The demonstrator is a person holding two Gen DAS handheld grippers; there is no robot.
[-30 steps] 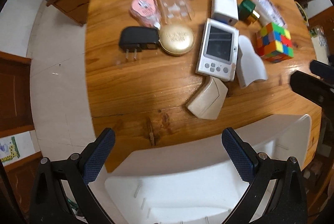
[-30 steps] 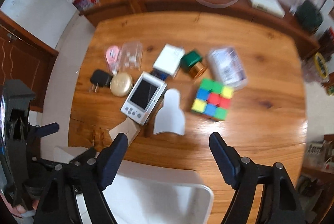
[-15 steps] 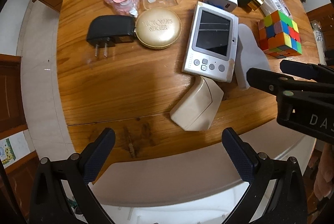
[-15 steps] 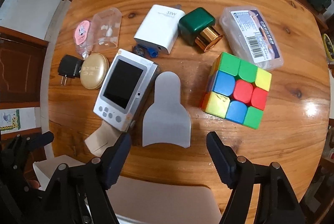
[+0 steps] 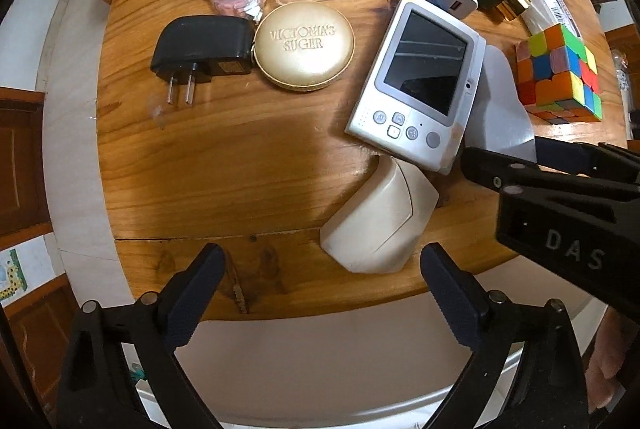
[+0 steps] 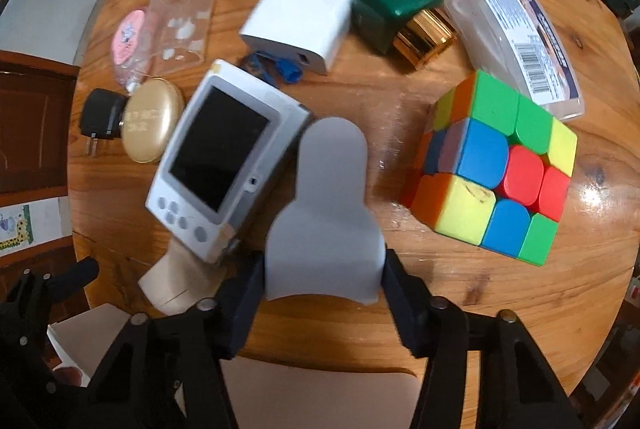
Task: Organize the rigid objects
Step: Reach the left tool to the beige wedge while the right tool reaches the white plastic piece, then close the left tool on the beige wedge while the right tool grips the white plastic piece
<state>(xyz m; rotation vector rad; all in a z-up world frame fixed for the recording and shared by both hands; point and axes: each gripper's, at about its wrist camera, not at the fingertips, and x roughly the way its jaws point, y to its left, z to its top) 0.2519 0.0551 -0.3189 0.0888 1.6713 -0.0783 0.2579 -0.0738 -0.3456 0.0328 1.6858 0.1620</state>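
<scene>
**K:** Both grippers dropped toward the table (image 5: pixel 248 165) over the last second; a second ago the white bin (image 5: pixel 340 357) filled the lower view, now mostly wood. Right gripper (image 6: pixel 324 283) went from hovering short of the white bell-shaped piece (image 6: pixel 326 213) to straddling its wide base.

**M:** Clamped yet?

**K:** Fingers sit at both flanks of the base, right at the edges. Real pinch or only bracketing, can't tell; frame is motion-blurred.

**M:** Left?

**K:** Left gripper (image 5: pixel 320 293) is spread wide, holding nothing, at the near edge just short of the beige wedge-shaped case (image 5: pixel 376 225).

**M:** Advice for the grab?

**K:** My read: piece looks thin and flat, so get the tips low against the wood before squeezing, else it skates out. Silver handheld device (image 6: pixel 224 169) lies just beside its left edge, resting on the beige case, so lift straight up, no sideways drag. Rubik's cube (image 6: pixel 496 173) is well apart on the right, no issue. Then carry it to the bin, presumably.
</scene>
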